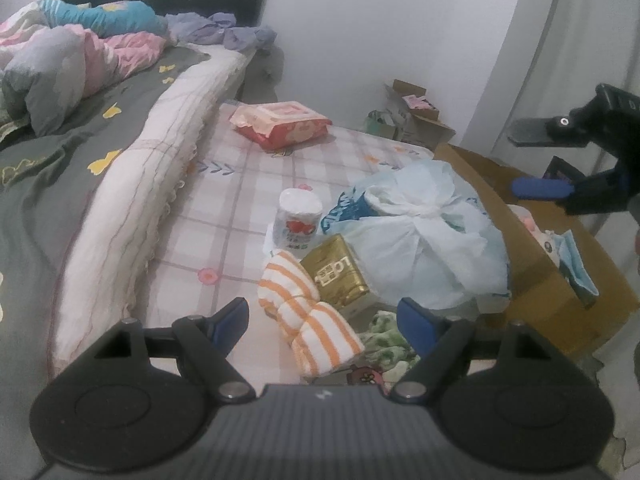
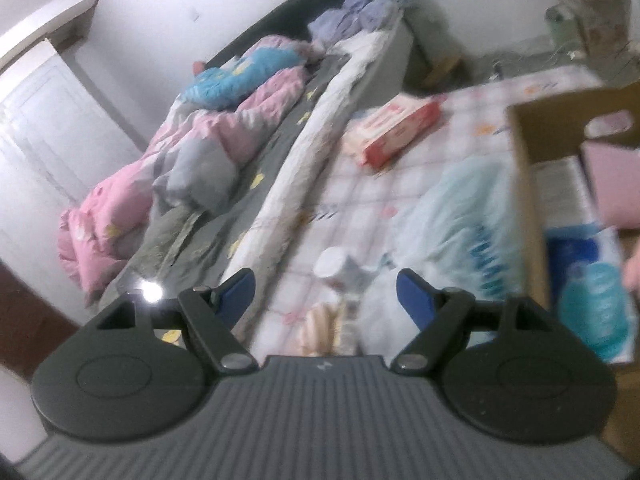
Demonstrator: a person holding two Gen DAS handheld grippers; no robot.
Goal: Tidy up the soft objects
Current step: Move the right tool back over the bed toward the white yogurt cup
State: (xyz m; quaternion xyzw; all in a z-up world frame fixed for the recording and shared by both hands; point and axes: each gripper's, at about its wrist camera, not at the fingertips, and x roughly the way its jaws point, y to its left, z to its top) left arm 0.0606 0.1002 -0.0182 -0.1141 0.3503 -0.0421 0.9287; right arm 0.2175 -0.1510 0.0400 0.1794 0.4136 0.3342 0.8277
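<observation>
My left gripper (image 1: 324,320) is open and empty, just above an orange-and-white striped towel (image 1: 308,316) on the checked floor mat (image 1: 240,184). Beside the towel lie a gold tissue pack (image 1: 336,276), a toilet paper roll (image 1: 298,216), a pale plastic bag (image 1: 420,236) and a green patterned cloth (image 1: 384,340). A red wet-wipes pack (image 1: 282,124) lies farther back. My right gripper (image 2: 326,292) is open and empty; it also shows in the left wrist view (image 1: 540,160), above the cardboard box (image 1: 560,280). The right wrist view is blurred; it shows the bag (image 2: 452,224) and wipes pack (image 2: 392,132).
A bed with a grey sheet (image 1: 60,160) and pink quilt (image 1: 80,60) runs along the left. The cardboard box holds soft items and stands right of the mat. Small open boxes (image 1: 416,116) stand by the back wall. A curtain (image 1: 560,40) hangs at right.
</observation>
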